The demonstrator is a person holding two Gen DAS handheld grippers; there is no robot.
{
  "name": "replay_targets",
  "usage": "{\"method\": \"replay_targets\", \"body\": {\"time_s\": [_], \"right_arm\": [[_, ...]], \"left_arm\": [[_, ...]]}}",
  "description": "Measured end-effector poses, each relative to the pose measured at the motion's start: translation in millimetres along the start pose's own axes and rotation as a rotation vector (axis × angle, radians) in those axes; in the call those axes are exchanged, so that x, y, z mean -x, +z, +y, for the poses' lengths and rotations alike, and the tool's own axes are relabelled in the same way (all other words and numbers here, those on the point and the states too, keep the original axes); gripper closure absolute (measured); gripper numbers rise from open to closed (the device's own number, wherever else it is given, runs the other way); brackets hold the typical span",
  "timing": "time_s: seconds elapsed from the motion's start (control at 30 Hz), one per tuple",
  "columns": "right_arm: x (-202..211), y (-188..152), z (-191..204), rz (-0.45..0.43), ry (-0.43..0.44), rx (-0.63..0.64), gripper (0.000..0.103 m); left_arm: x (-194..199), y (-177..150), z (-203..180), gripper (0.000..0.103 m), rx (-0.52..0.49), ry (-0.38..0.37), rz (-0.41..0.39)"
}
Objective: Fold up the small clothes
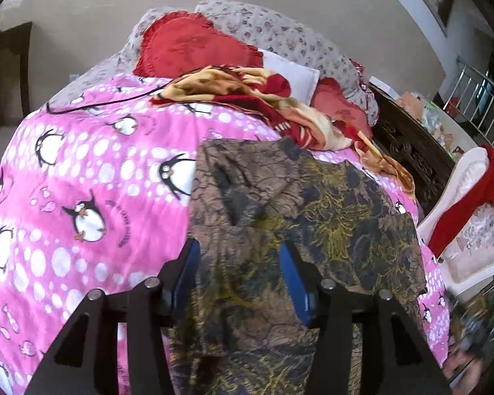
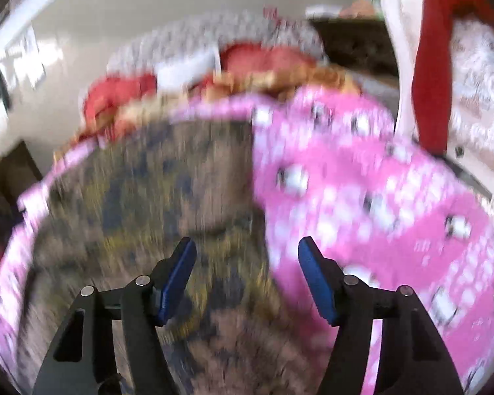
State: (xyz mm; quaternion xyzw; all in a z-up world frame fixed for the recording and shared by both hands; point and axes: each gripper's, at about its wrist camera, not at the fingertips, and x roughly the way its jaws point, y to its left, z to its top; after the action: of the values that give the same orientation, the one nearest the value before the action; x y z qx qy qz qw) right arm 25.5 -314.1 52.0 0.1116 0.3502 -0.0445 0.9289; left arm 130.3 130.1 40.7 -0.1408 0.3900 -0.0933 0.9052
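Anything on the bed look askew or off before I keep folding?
The brown patterned garment lies rumpled and skewed on the pink penguin sheet, bunched between the left gripper jaws. A red and tan blanket sits heaped behind it. The right wrist view is motion-blurred.

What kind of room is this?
Most likely a bedroom: a bed with a pink penguin sheet, pillows at its head, and a patterned garment laid on it for folding.

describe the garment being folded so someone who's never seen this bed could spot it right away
Start at the pink penguin bedspread covering the bed. On its near right part lies the brown patterned garment, between the left gripper's open fingers. Its brown, yellow and dark print sets it apart from the red-and-cream blanket behind.
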Motion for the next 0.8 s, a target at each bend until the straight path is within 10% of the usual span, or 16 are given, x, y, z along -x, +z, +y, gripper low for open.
{"method": "replay_targets", "body": {"time_s": [0.1, 0.17, 0.27, 0.43, 0.7, 0.8], "right_arm": [[-15.8, 32.1, 12.0, 0.045, 0.075, 0.071, 0.096], [-31.6, 45.8, 31.4, 0.079, 0.084, 0.161, 0.103], [-53.4, 52.1, 55.6, 0.129, 0.142, 0.274, 0.103], [-106.7, 29.5, 23.7, 0.316, 0.006, 0.315, 0.103], [-94.6, 31.4, 17.8, 0.349, 0.043, 0.319, 0.096], [-78.4, 62.3, 31.9, 0.239, 0.032, 0.316, 0.103]], "left_arm": [[-10.8, -4.8, -5.8, 0.050, 0.009, 0.023, 0.012], [-18.7, -8.0, -8.6, 0.050, 0.013, 0.038, 0.029], [-30.2, -10.8, -8.4, 0.050, 0.033, 0.074, 0.050], [-45.5, -8.9, -9.8, 0.045, 0.049, 0.062, 0.058], [-67.3, -20.2, -5.1, 0.034, -0.009, 0.076, 0.092], [-71.0, -25.3, -5.1, 0.027, -0.031, 0.059, 0.082]]}}
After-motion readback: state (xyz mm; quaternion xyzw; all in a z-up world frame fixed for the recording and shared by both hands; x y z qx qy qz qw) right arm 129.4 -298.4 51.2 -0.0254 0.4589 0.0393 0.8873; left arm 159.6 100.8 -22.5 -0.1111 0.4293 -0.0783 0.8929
